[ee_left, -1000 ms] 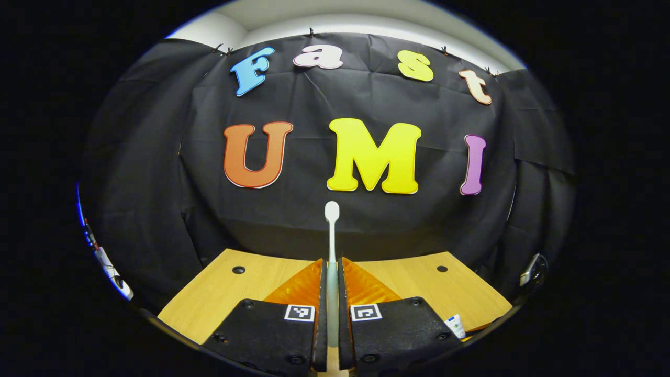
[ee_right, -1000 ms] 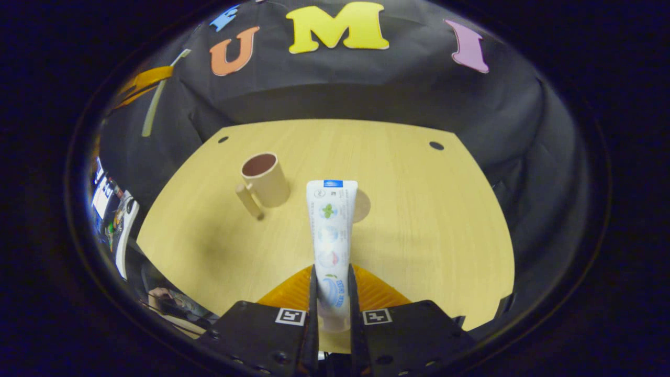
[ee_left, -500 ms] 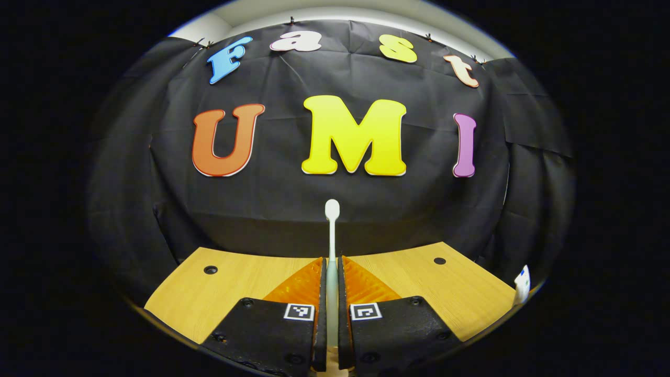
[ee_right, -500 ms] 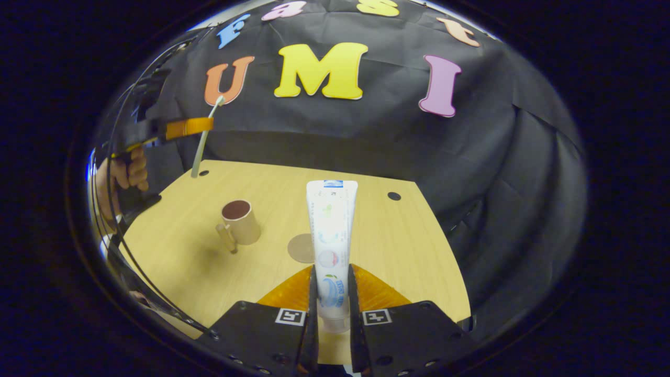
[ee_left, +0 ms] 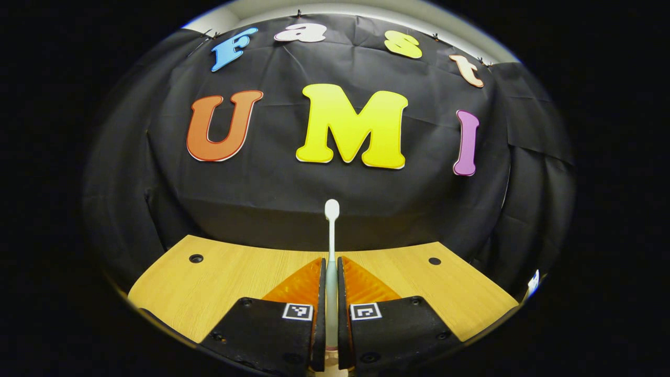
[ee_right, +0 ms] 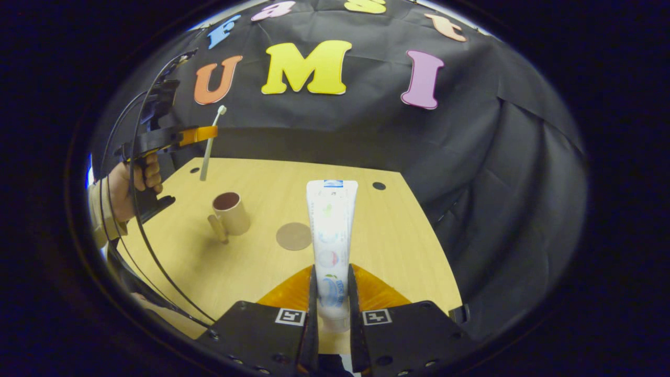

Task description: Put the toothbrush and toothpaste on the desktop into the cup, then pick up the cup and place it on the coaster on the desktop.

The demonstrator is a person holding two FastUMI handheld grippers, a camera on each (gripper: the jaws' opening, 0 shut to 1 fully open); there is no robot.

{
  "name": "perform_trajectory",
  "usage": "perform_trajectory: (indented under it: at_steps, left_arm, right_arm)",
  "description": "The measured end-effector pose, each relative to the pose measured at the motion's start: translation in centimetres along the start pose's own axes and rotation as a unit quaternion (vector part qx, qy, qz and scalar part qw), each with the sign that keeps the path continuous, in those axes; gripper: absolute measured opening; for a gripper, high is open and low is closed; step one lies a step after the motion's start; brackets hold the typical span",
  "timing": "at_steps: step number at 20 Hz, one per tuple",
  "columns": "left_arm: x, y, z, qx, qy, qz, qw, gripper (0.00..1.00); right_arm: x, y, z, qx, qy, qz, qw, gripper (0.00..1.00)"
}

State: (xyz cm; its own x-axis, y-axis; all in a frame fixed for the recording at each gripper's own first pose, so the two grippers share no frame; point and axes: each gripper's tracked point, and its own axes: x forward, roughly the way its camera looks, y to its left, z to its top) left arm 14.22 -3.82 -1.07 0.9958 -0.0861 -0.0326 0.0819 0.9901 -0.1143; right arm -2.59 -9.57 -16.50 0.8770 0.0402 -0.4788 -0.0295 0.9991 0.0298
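since the toothbrush (ee_left: 331,230) sits clenched in the left claw (ee_left: 330,293) high above the desk (ee_left: 230,277), and the toothpaste (ee_right: 331,235) is pinched the same way in the right claw (ee_right: 331,298), both go into the cup (ee_right: 230,212) tail first. the cup's mouth looks narrow, so each should likely come down upright over it, one at a time, leaving the coaster (ee_right: 293,236) beside it untouched.

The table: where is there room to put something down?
The table is bare on the whole side right of the toothpaste, out to its edge by the black cloth. There is also bare wood in front of the cup. It is more crowded around the cup and the coaster, which sit close together.
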Motion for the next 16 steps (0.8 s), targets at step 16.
perform_trajectory:
  at_steps: [16]
  left_arm:
    - [-1.1, 0.4, -2.0, 0.026, 0.015, 0.01, 0.999, 0.49]
  right_arm:
    - [0.2, -0.6, -0.9, 0.014, 0.015, -0.001, 1.0, 0.27]
